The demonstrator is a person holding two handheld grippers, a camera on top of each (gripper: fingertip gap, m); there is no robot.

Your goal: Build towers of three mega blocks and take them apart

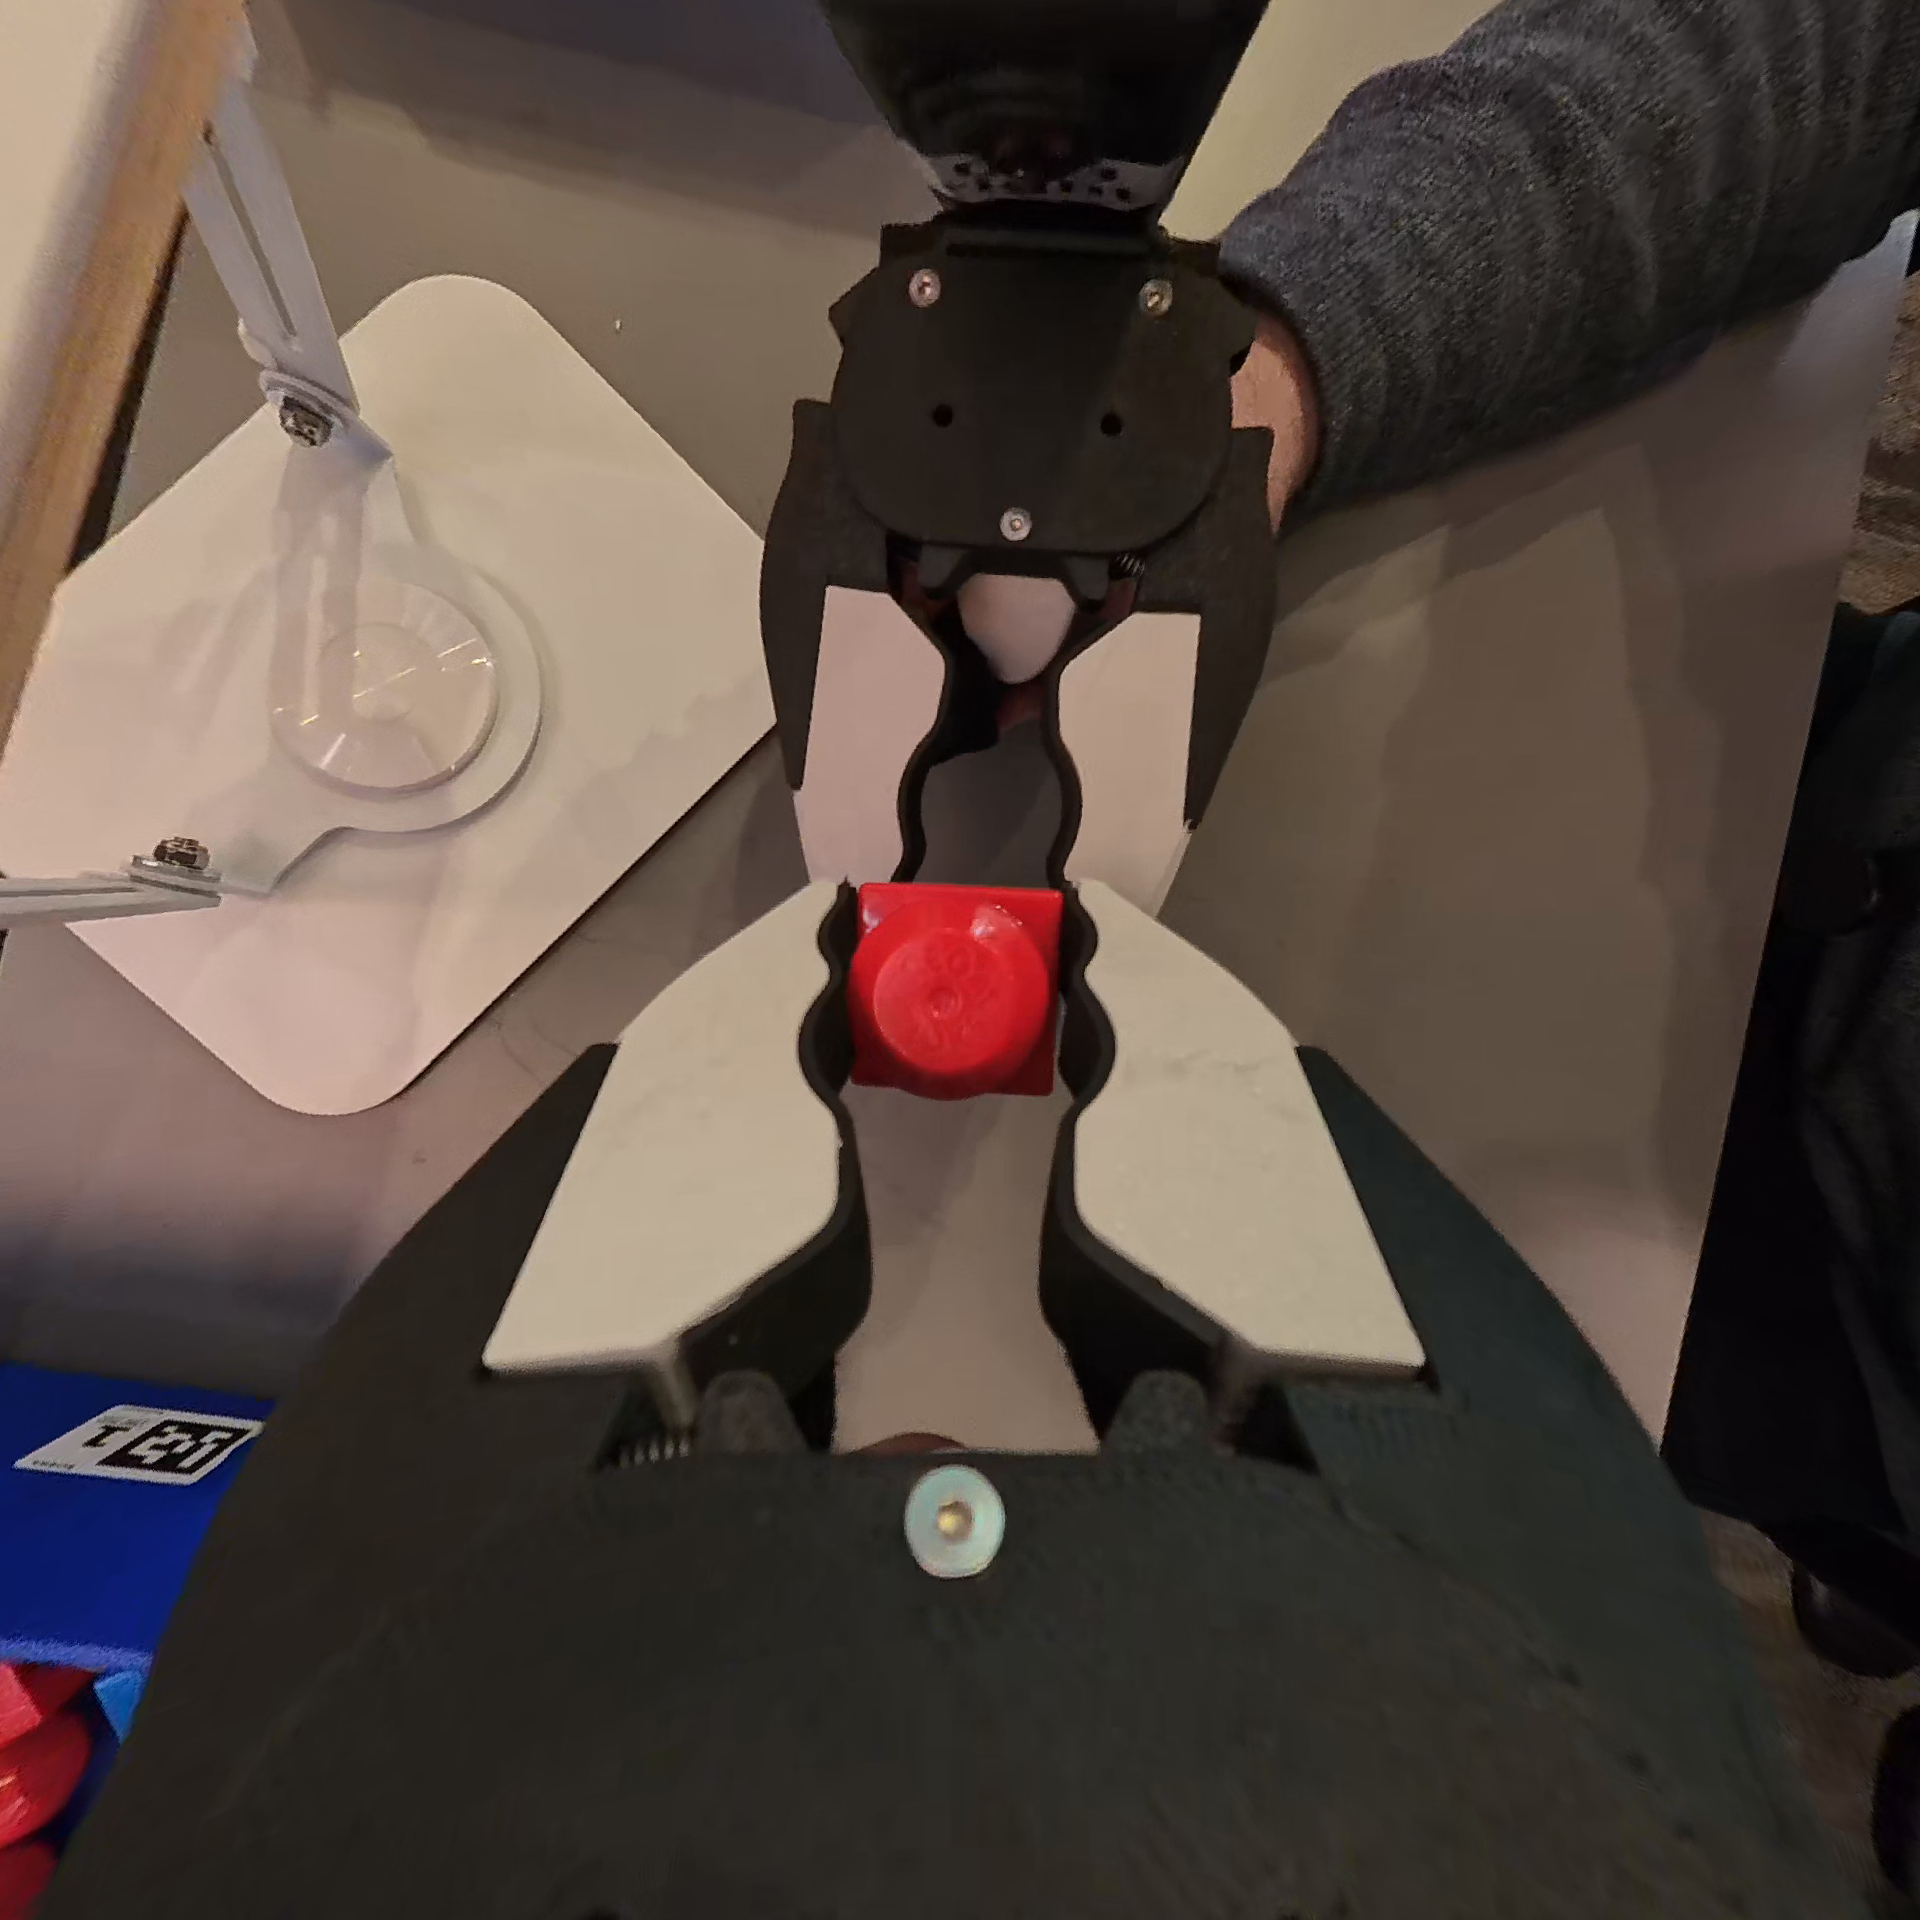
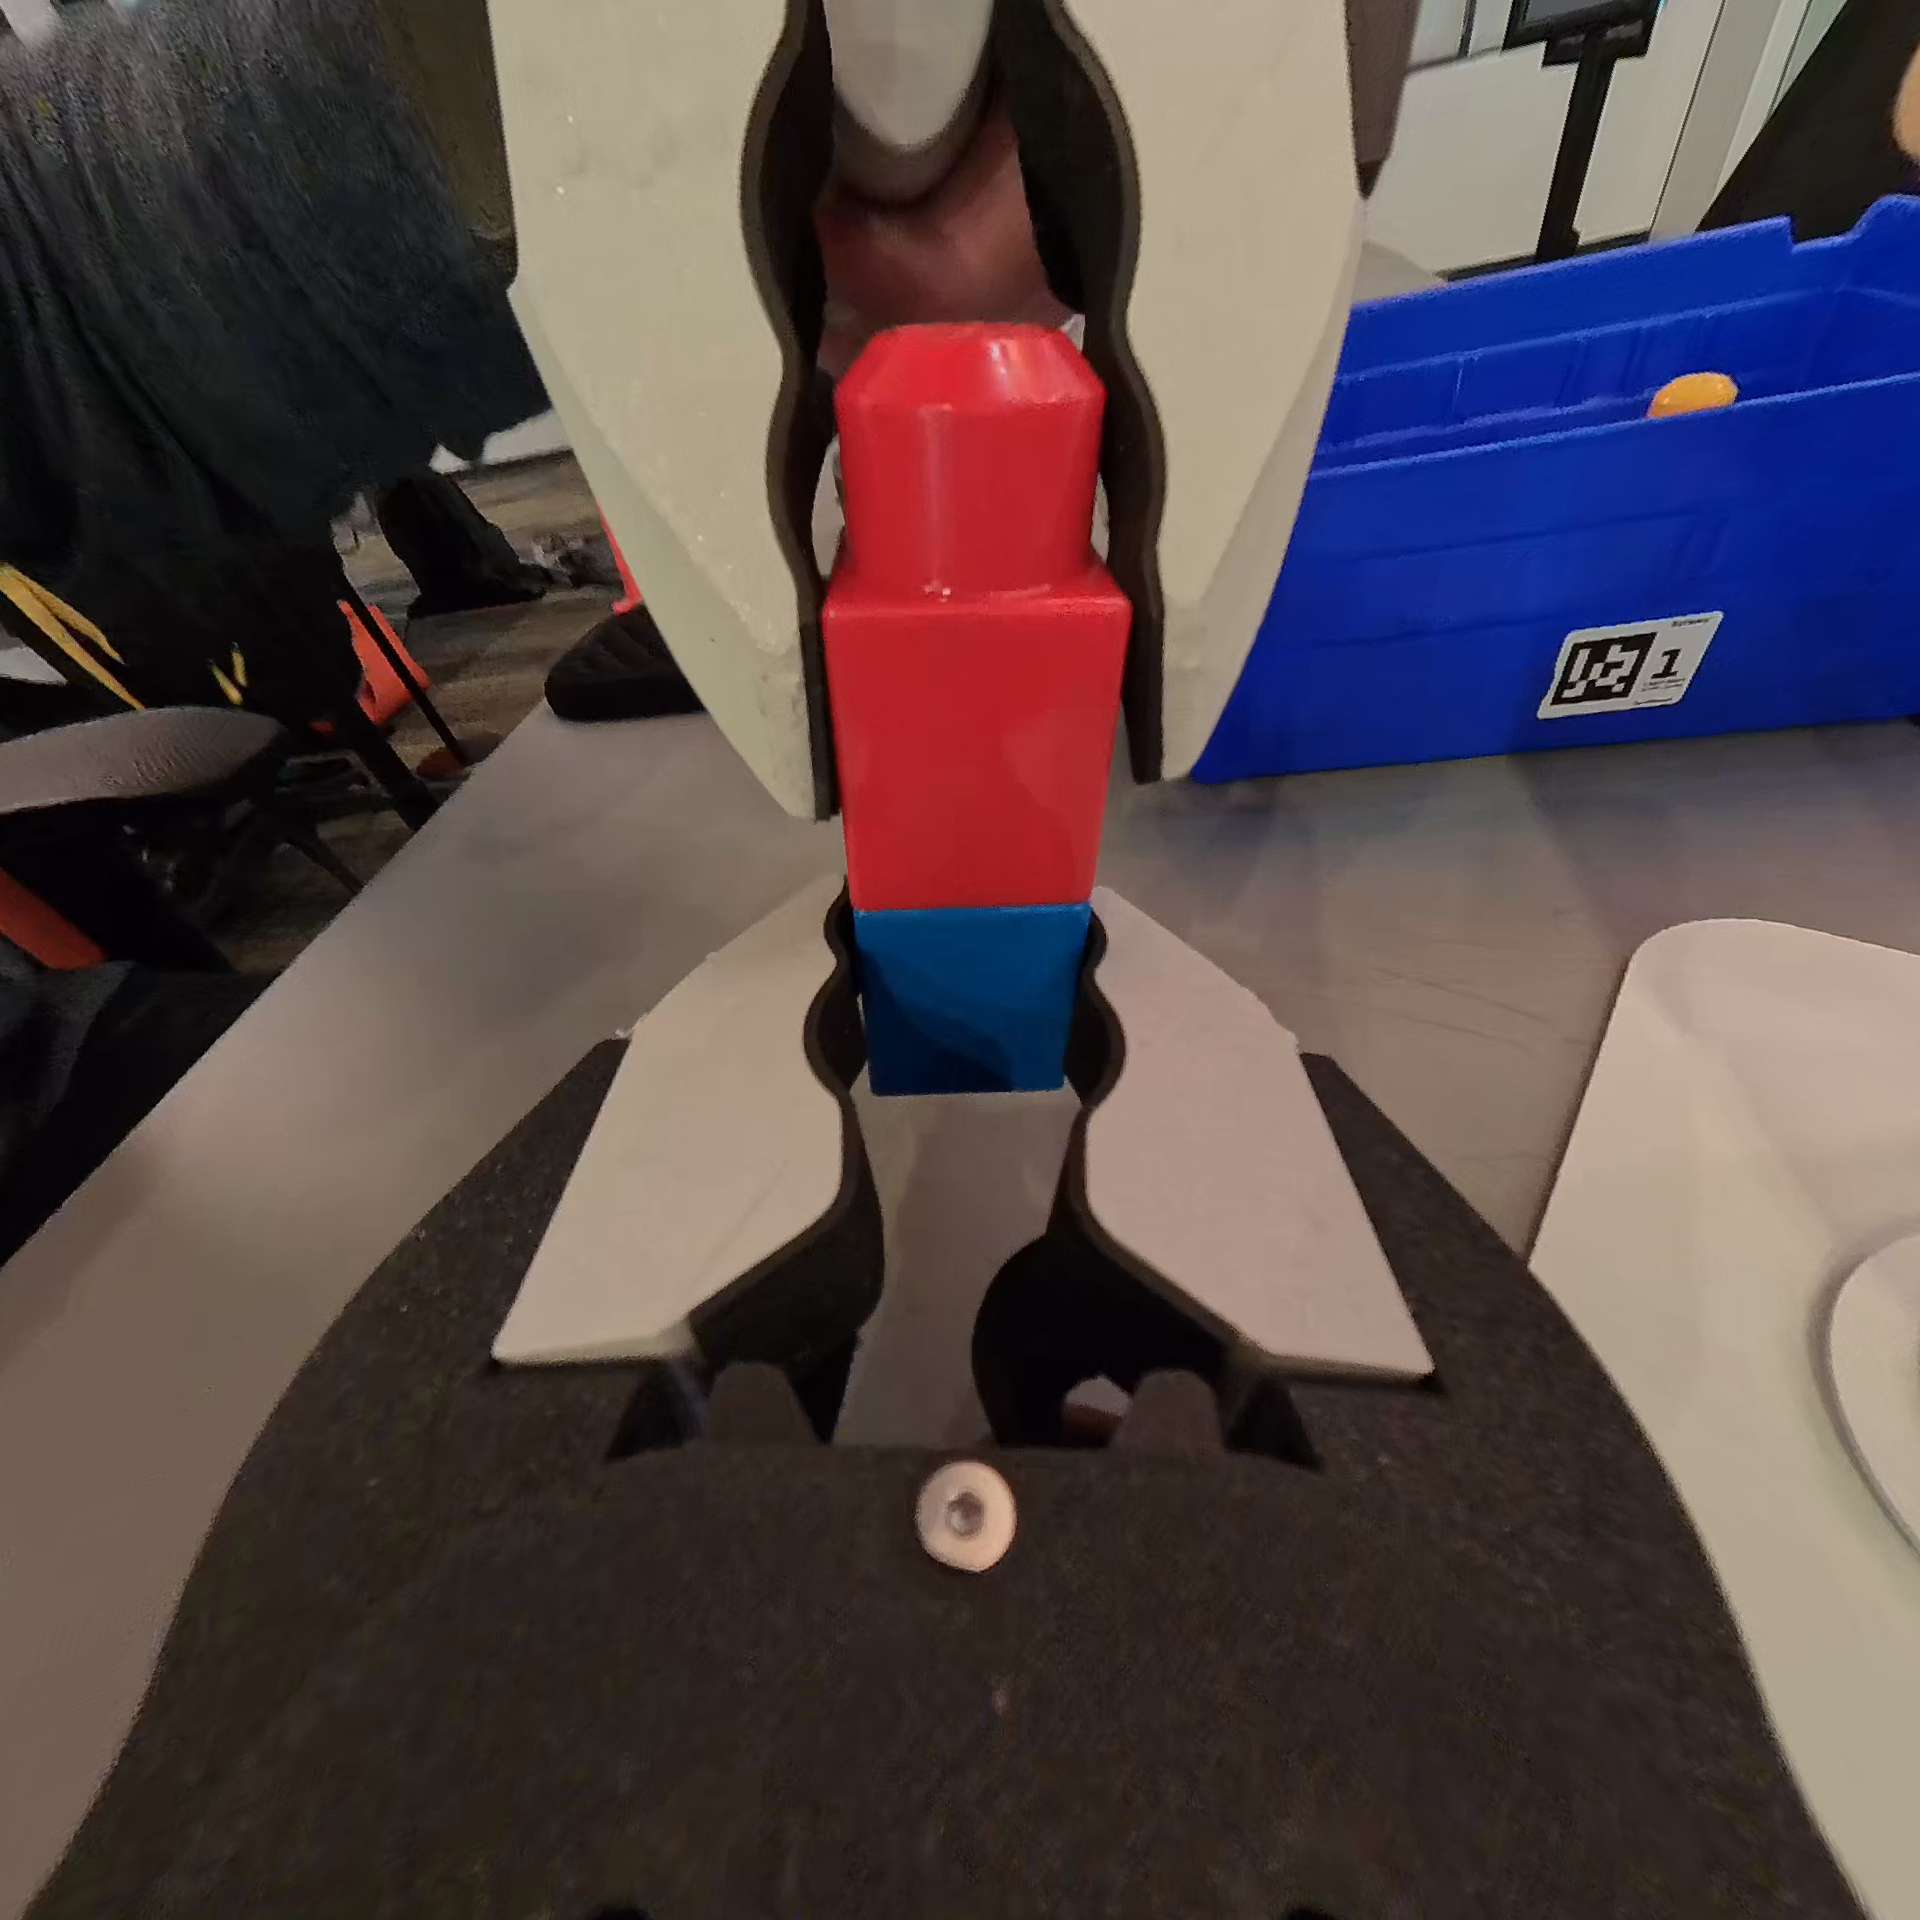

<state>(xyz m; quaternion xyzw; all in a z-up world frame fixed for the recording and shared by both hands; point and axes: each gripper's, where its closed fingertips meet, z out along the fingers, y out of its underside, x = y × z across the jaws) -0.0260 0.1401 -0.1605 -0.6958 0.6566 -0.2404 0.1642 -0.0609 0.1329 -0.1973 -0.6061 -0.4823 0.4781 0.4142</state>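
Note:
A red block (image 2: 971, 727) sits stacked on a blue block (image 2: 966, 997). My right gripper (image 2: 968, 1003) comes in level with the table and is shut on the blue block. My left gripper (image 2: 977, 748) comes down from above and is shut on the red block's body. In the left wrist view I look straight down on the red block's stud (image 1: 951, 1003), held between my left gripper's (image 1: 956, 925) fingers. The right gripper (image 1: 982, 842) reaches in from the far side below it. The blue block is hidden there. I cannot tell whether the stack touches the table.
A blue bin (image 2: 1558, 520) with a tag stands on the grey table (image 2: 1403, 883) at the right, with an orange piece (image 2: 1691, 395) inside. In the left wrist view the bin (image 1: 94, 1538) holds red blocks (image 1: 31, 1766). A white base plate (image 1: 468, 520) carries a clear stand (image 1: 384, 686). A person's sleeve (image 1: 1558, 260) is behind the right gripper. My hands' fingertips stand some 5 cm from each other.

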